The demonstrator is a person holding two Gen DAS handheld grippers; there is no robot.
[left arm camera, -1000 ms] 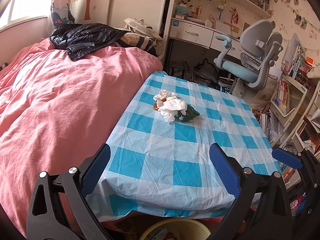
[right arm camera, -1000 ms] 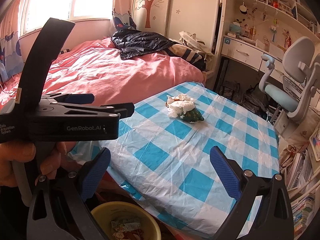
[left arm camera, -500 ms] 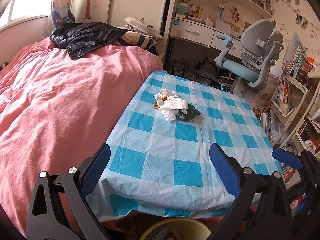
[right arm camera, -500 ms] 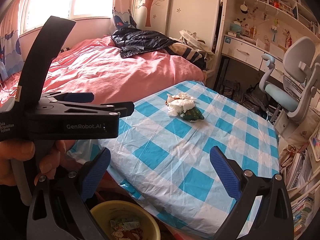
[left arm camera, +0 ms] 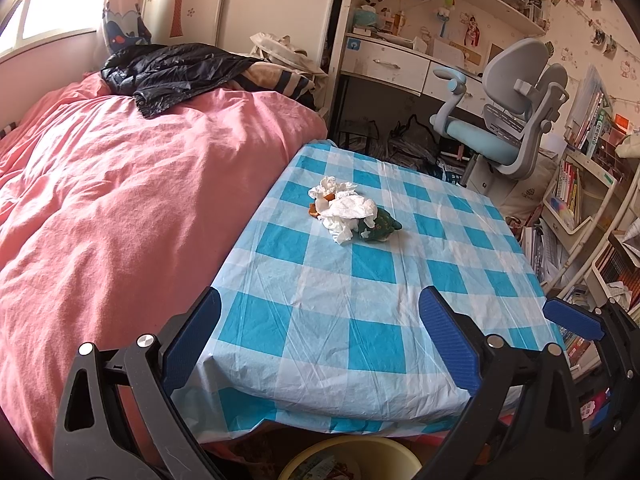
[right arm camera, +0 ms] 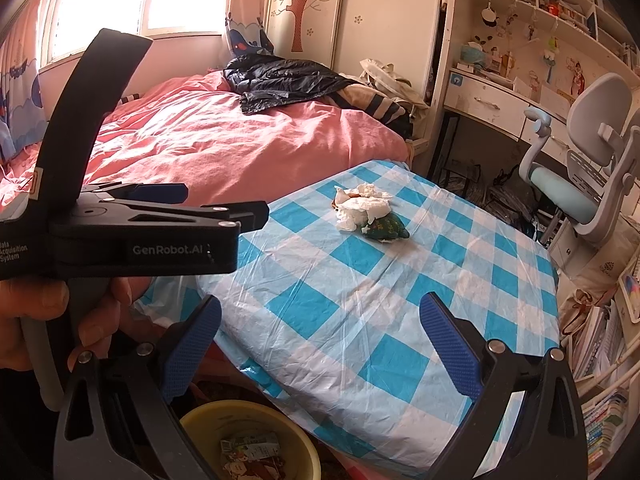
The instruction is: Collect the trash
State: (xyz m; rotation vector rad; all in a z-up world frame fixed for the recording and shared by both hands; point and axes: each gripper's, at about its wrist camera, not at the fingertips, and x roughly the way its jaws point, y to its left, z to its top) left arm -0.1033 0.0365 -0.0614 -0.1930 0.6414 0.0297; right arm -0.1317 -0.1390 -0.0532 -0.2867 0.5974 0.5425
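Jaws spread wide; crumpled white tissues (left arm camera: 346, 208) on glossy checked tablecloth (left arm camera: 360, 280).

Black plastic gripper (left arm camera: 320, 336) frames, blue ribbed pads (left arm camera: 448, 340), silver screws, white "GenRobot.AI" lettering

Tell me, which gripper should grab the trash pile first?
Probably left: the left gripper is open and lined up straight with the tissue pile. The right gripper, also open, sits off toward the table's corner.

Crumpled white tissues (left arm camera: 344, 210), touching a crinkled dark green wrapper (left arm camera: 378, 229) and a small orange scrap (left arm camera: 313, 211), are lying piled at frame centre.
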